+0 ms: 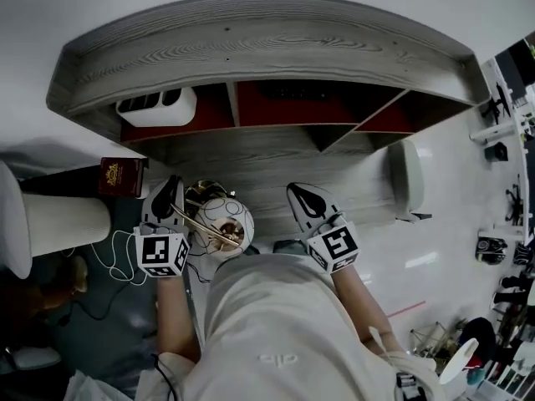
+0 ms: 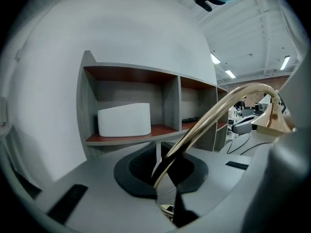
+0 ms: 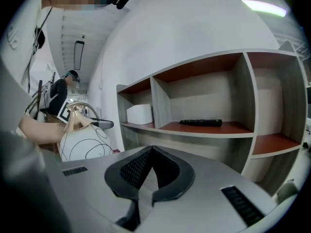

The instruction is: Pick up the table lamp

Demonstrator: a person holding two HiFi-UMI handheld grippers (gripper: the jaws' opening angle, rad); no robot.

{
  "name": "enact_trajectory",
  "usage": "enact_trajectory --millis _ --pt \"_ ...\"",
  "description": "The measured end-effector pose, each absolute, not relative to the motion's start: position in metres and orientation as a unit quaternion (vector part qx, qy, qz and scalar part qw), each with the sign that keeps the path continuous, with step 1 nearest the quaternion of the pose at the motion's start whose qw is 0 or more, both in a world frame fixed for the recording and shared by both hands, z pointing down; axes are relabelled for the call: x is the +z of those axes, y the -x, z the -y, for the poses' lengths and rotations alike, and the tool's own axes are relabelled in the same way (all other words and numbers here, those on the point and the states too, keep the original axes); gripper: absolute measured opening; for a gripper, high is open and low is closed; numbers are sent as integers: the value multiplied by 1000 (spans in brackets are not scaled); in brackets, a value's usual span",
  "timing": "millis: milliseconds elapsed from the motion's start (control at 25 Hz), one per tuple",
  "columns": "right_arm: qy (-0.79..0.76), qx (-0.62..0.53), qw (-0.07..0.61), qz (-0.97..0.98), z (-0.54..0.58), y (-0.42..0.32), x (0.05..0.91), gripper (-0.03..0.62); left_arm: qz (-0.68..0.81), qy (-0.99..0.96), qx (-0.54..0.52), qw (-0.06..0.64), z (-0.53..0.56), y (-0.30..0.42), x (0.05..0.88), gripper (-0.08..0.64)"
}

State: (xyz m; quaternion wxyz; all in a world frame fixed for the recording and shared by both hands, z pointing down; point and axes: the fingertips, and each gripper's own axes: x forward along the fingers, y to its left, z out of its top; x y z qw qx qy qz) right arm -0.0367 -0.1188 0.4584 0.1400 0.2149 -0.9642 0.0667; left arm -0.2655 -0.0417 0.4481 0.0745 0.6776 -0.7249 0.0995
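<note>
The table lamp has a white globe shade (image 1: 230, 217) with thin black lines and a curved brass arm (image 1: 203, 223). In the head view it hangs just below the desk's front edge, between my two grippers. My left gripper (image 1: 170, 187) is shut on the brass arm (image 2: 214, 114), which runs up and right from between the jaws (image 2: 158, 181) to the brass cap (image 2: 275, 121). My right gripper (image 1: 302, 194) is to the right of the lamp, apart from it and shut on nothing (image 3: 152, 149). The globe (image 3: 82, 142) shows at the left of the right gripper view.
A grey wooden shelf unit (image 1: 251, 48) with red-brown compartments stands ahead. A white box (image 1: 159, 107) sits in its left compartment, a black remote (image 3: 200, 123) in the middle one. A dark red box (image 1: 122, 176), a white cylinder (image 1: 63, 224) and a white cable (image 1: 109, 261) lie at the left.
</note>
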Motion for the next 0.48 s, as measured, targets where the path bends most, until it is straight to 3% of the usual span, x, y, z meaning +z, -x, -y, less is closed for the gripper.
enact_trajectory --millis 480 --pt "-135 47 123 982 102 83 443 29 798 -592 92 73 -29 303 420 43"
